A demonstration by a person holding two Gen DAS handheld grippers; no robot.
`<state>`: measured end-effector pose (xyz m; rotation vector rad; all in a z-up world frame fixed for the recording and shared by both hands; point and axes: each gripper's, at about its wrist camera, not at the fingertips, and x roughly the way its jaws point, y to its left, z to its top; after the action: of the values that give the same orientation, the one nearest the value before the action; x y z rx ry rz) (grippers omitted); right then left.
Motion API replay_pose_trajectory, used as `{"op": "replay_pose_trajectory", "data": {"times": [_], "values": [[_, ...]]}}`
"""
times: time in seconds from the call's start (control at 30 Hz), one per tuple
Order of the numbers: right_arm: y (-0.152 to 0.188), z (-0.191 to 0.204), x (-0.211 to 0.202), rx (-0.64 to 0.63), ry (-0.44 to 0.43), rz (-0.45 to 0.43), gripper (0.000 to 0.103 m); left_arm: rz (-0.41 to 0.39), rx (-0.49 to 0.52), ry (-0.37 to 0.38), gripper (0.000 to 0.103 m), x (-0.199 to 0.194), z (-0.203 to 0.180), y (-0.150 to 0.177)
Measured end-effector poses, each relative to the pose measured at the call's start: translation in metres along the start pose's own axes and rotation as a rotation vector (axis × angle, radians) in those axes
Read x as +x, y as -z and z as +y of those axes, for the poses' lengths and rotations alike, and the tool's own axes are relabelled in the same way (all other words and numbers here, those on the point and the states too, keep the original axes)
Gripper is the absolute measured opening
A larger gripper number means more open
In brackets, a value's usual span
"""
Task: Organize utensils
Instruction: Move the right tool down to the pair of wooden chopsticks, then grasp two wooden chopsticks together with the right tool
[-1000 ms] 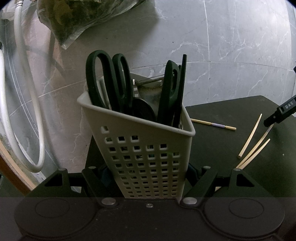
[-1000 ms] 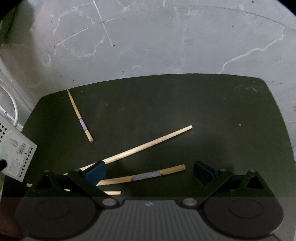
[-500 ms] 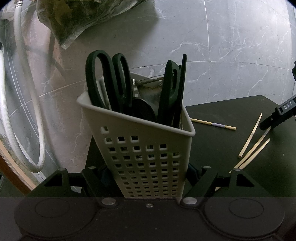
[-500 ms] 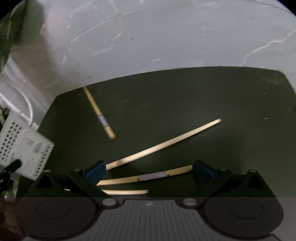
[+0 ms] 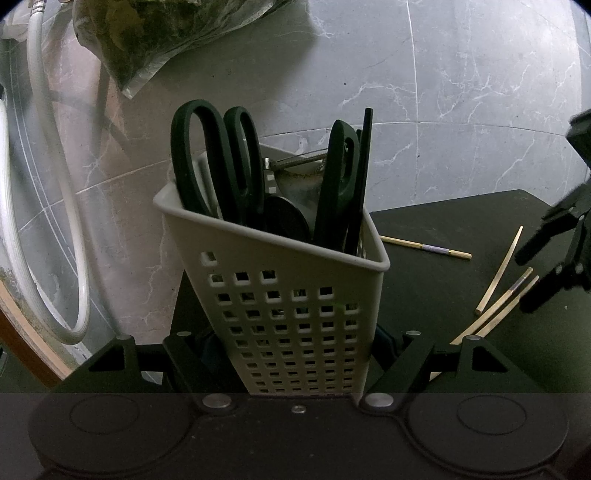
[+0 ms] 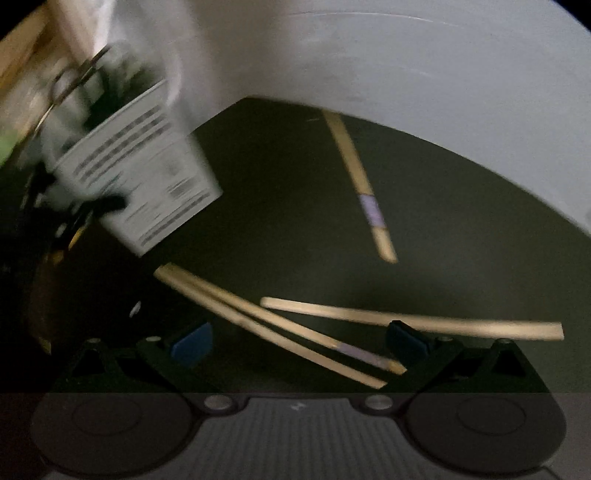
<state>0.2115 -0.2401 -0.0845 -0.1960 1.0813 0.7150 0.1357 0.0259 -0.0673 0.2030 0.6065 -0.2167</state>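
My left gripper is shut on a grey perforated utensil basket, held tilted over the dark table's left edge. It holds black scissors and other dark-handled utensils. Several wooden chopsticks lie on the dark table: one with a purple band at the back, a pair between my right fingers, and one by the right finger. My right gripper is open just above the pair. It shows at the right edge of the left wrist view. The basket is blurred in the right wrist view.
A grey marble wall stands behind the table. A white hose hangs at the left, and a clear bag of greens hangs above the basket. The table's left edge is under the basket.
My right gripper has swung left and turned, so the chopsticks and basket now sit differently in its blurred view. The left gripper and basket have not moved.
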Motion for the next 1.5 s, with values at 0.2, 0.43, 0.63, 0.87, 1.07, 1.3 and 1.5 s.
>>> {"op": "replay_pose_trajectory", "data": {"times": [0.2,0.43,0.63,0.87,1.07,1.3,1.5], "values": [[-0.016,0.039,0.020,-0.254,-0.085,0.137,0.095,-0.001,-0.001,-0.001,0.079,0.000,0.000,0.000],[-0.016,0.030,0.027,-0.290,-0.089,0.220,0.094,-0.003,-0.004,-0.003,0.079,0.000,-0.001,0.000],[-0.022,0.020,0.026,-0.255,-0.082,0.178,0.083,-0.003,-0.003,-0.002,0.079,0.000,-0.001,0.000],[-0.016,0.044,0.030,-0.298,-0.063,0.118,0.080,-0.003,-0.003,-0.002,0.079,0.000,-0.001,0.000],[-0.014,0.060,0.031,-0.355,-0.006,0.112,0.061,-0.003,-0.003,-0.002,0.079,0.000,-0.001,0.000],[-0.015,0.061,0.033,-0.354,0.010,0.125,0.059,-0.003,-0.005,-0.002,0.078,0.000,-0.001,0.000],[-0.014,0.061,0.031,-0.346,0.013,0.122,0.059,-0.003,-0.003,-0.002,0.078,0.000,-0.001,0.000]]}}
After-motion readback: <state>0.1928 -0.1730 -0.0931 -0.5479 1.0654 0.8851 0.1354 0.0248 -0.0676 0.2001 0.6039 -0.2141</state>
